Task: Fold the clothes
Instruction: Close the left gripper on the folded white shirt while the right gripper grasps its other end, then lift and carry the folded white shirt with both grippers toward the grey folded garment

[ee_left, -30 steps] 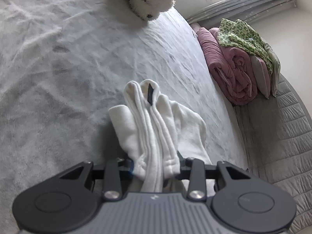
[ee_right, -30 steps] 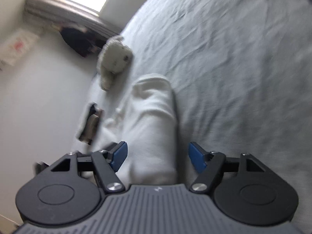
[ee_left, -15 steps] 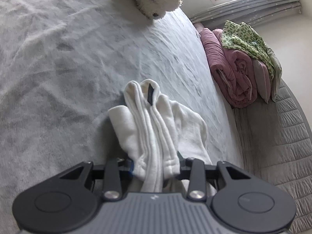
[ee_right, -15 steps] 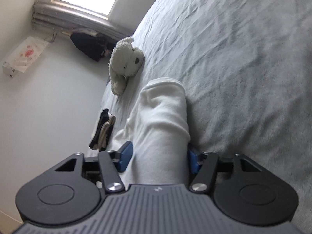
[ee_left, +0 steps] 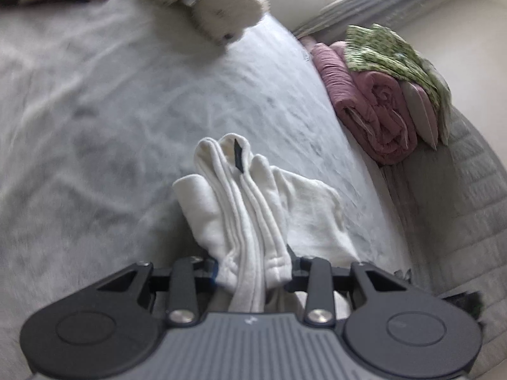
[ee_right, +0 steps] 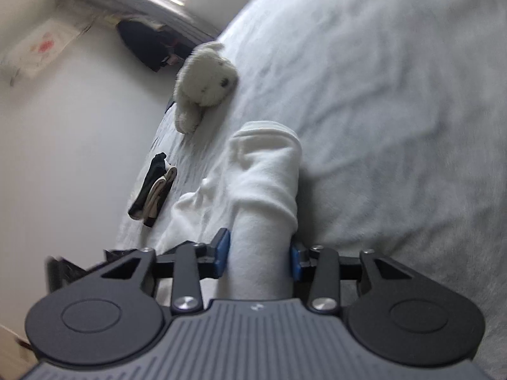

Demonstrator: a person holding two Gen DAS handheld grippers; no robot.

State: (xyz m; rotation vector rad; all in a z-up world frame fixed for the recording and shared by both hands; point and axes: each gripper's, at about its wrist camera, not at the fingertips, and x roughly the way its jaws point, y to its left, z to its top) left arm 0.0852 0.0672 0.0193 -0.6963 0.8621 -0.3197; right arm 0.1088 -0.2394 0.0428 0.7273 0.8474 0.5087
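A white fleece garment [ee_left: 247, 202] hangs bunched over the grey bed sheet [ee_left: 95, 126]. My left gripper [ee_left: 253, 272] is shut on its ribbed edge, near a small black tag [ee_left: 238, 155]. In the right wrist view my right gripper [ee_right: 259, 253] is shut on a rolled white part of the same garment [ee_right: 266, 183], with the blue pads [ee_right: 221, 250] pressing both sides. The rest of the white cloth [ee_right: 190, 215] trails down to the left.
A cream plush toy [ee_left: 218, 6] [ee_right: 202, 85] lies on the bed. Folded pink quilts [ee_left: 374, 107] with a green patterned cloth [ee_left: 393, 50] sit at the bed's right side. A dark folded garment [ee_right: 152, 190] lies near the wall.
My right gripper has closed from open onto the rolled white cloth. Both views have shifted slightly; the left gripper keeps its hold.
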